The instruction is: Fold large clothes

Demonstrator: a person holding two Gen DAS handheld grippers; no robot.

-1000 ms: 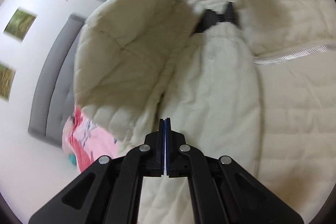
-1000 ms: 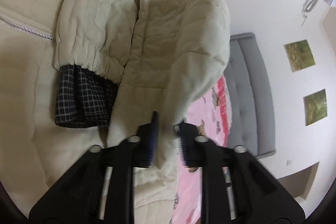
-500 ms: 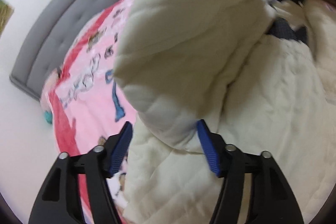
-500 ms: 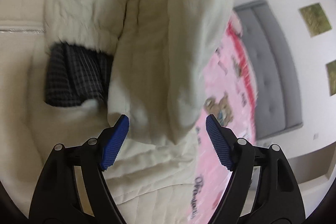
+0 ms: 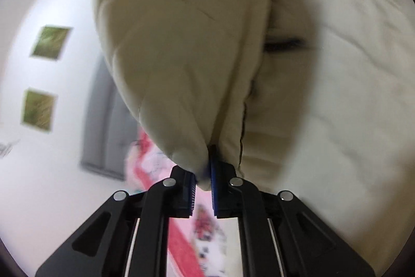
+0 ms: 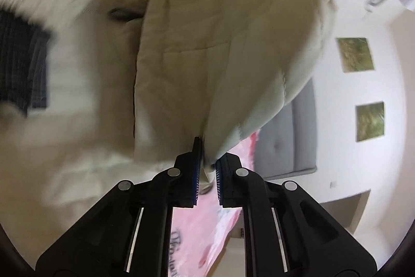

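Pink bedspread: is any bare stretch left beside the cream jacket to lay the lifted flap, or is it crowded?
Bare pink bedspread shows only as a strip between the cream jacket and the grey headboard. The rest is crowded: the jacket covers it, with a dark checked cloth on top. Both the left gripper and right gripper pinch the flap.

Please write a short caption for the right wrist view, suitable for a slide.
Right tool pinching a fold of the cream quilted jacket above the pink bedspread.
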